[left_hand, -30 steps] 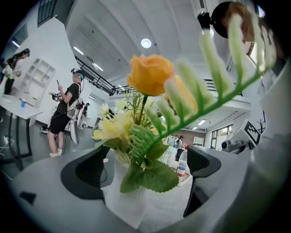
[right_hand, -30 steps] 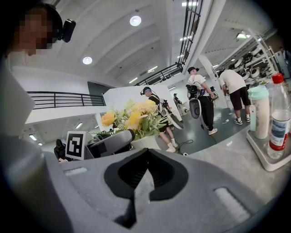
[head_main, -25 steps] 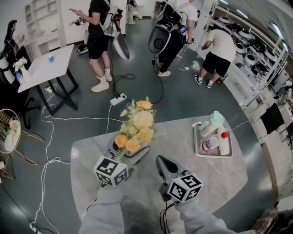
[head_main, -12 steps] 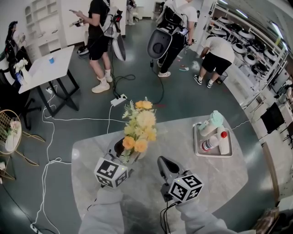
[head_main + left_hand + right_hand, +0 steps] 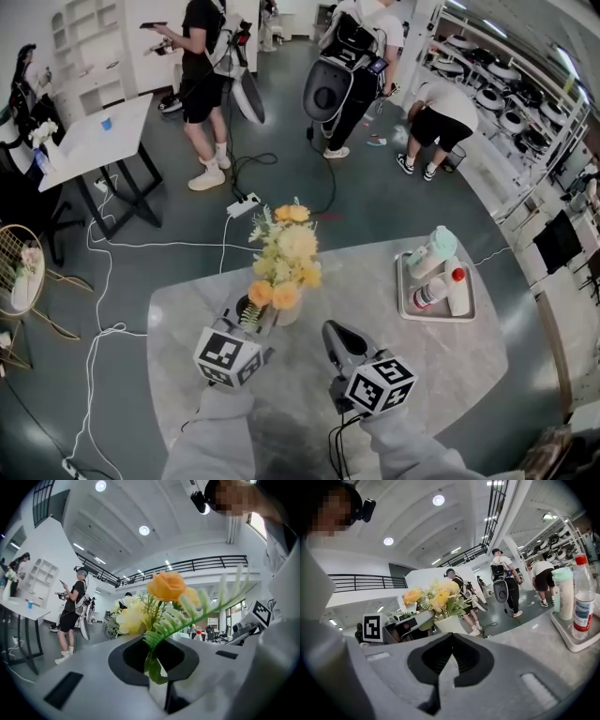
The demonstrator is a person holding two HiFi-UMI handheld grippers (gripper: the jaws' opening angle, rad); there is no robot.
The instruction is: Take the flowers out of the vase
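The vase (image 5: 289,315) is mostly hidden beneath the flowers (image 5: 284,255)

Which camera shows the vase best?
The right gripper view: the white vase is seen side-on below the flowers. In the head view, looking down, the flowers hide most of it. The left gripper view shows the left gripper shut on the flowers' stems, no vase.

Marbled grey stone-look tabletop (image 5: 441,366); smooth white vase (image 5: 451,624).
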